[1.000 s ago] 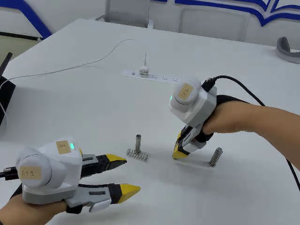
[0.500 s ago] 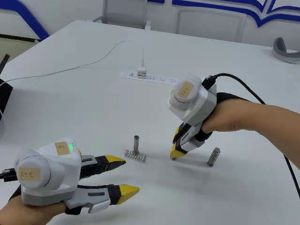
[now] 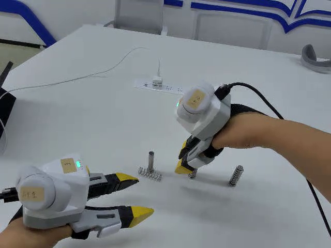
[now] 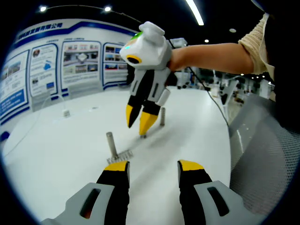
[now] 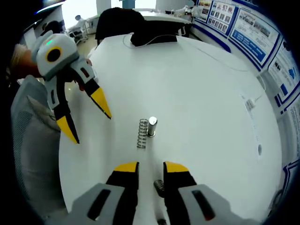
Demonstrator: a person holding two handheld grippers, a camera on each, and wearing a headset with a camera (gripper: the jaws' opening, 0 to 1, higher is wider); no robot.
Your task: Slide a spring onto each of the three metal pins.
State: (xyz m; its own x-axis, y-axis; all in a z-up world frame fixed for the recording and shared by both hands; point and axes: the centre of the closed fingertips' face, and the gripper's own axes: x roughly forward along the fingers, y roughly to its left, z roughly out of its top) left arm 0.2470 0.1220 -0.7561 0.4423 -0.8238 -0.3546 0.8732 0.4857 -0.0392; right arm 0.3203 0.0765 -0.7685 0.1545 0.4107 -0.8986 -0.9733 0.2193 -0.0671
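The bare pin [image 3: 151, 159] stands upright near the middle of the white table [image 3: 93, 119]. A loose spring [image 3: 150, 173] lies flat against its foot. To its right, a short sprung pin [image 3: 193, 174] stands just beside the tips of the right gripper [image 3: 182, 168]. A third pin [image 3: 236, 175], also wearing a spring, stands further right, apart from both. Bare tabletop lies all round the three, and the power strip [image 3: 158, 84] and its cable [image 3: 77, 78] sit well behind them.

The right gripper comes down steeply from above with the hand [image 3: 239, 132] behind it, tips almost on the table. Its jaws are parted by a narrow gap and grip nothing. The right gripper view looks down that gap at the short sprung pin [image 5: 159, 186], low between the jaws; whether it touches either one cannot be told. That view also shows the table's edge curving past behind the left gripper [image 5: 88, 121].

In the head view the left gripper lies low and nearly level at the near left. Its jaws are spread wide and empty, pointing toward the bare pin. Its own view shows the bare pin [image 4: 111, 144] ahead of one jaw, with the third pin [image 4: 162, 116] beyond the right gripper.
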